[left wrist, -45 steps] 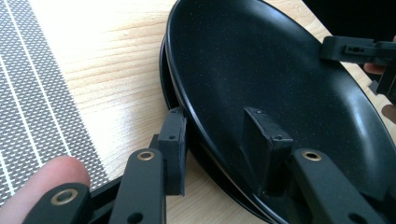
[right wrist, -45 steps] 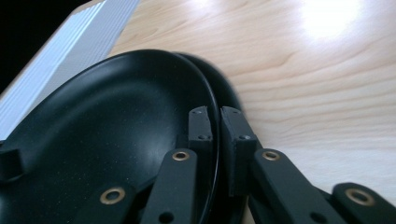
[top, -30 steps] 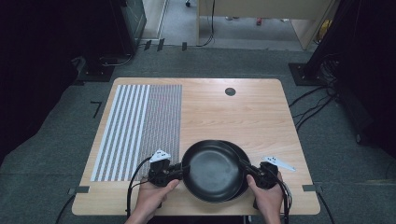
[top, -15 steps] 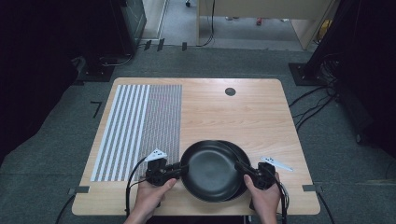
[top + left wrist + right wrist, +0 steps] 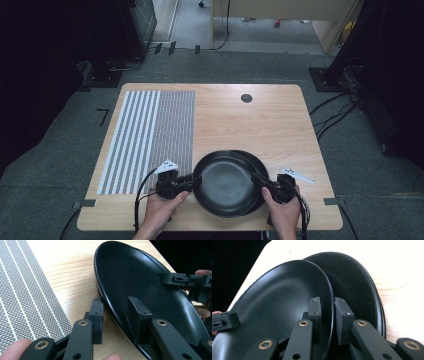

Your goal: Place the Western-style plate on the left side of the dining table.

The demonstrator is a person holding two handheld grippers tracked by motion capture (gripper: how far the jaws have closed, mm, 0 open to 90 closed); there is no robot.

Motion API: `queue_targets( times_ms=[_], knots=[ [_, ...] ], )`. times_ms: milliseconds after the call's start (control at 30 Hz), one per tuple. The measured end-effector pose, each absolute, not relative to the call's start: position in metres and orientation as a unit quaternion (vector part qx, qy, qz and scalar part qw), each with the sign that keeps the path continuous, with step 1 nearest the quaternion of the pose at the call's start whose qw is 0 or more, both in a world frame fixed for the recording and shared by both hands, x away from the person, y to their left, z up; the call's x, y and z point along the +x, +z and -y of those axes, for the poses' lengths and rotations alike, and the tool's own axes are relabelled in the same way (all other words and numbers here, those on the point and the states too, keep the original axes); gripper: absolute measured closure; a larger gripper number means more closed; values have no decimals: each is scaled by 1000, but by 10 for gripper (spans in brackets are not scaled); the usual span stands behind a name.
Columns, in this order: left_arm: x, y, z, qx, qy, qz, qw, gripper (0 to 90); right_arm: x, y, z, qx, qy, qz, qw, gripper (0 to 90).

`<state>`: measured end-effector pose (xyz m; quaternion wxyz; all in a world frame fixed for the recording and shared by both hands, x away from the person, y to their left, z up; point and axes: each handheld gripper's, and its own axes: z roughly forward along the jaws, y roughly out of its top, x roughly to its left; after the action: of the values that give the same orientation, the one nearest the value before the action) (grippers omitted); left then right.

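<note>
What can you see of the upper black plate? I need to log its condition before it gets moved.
The upper black plate is round, shallow and matte black with a faint speckle and a thin raised rim, with no chips or food visible. It lies offset toward the left on a second black plate, near the front edge of the wooden table. The left gripper has its fingers astride the left rim, and the right gripper clamps the right rim. It sits slightly tilted rather than flat.
</note>
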<state>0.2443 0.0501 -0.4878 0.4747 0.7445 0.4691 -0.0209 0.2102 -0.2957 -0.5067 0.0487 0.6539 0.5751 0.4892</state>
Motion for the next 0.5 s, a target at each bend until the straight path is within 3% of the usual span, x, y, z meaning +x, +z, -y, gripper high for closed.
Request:
queue_targets(
  times_ms=[500],
  knots=[
    [242,-483,-51,725,-48,-495,476,727,208,-501,300,677,513,-526,19,838]
  ],
)
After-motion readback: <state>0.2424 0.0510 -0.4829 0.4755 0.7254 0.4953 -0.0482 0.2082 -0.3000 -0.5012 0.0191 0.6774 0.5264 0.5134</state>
